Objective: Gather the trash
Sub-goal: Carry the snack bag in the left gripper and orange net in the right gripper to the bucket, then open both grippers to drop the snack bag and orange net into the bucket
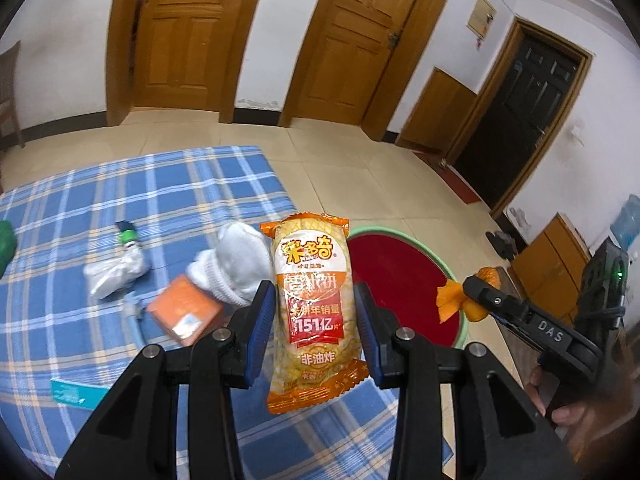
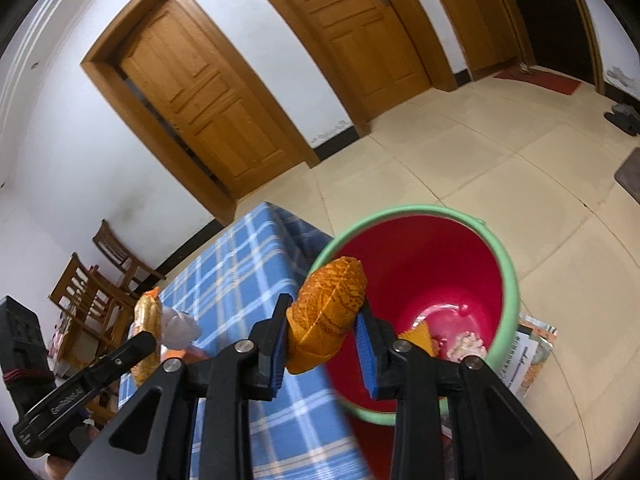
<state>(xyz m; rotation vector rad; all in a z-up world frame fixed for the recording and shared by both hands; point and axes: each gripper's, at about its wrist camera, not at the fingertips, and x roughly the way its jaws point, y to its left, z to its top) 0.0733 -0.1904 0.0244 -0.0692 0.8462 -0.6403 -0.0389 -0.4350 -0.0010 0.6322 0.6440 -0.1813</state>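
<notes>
Nearby, white sock (image 1: pixel 236 264) (on table), left gripper (image 1: pixel 314 322) clamping snack packet (image 1: pixel 310 312), right gripper (image 2: pixel 322 330) clamping orange wrapper (image 2: pixel 328 312) over bucket (image 2: pixel 508 272).

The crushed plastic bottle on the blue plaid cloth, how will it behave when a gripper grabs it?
The crushed plastic bottle looks flattened and creased, so it will probably yield further rather than stay stiff. It appears empty, so likely light. Flattened, it seems unlikely to roll, though its clear plastic may slip between the pads.

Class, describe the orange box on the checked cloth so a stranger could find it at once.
Start at the blue checked tablecloth. Near its bucket-side edge lies a white sock; the orange box touches it. It is the only flat, square-cornered orange thing there, unlike the crumpled plastic bottle nearby.
</notes>
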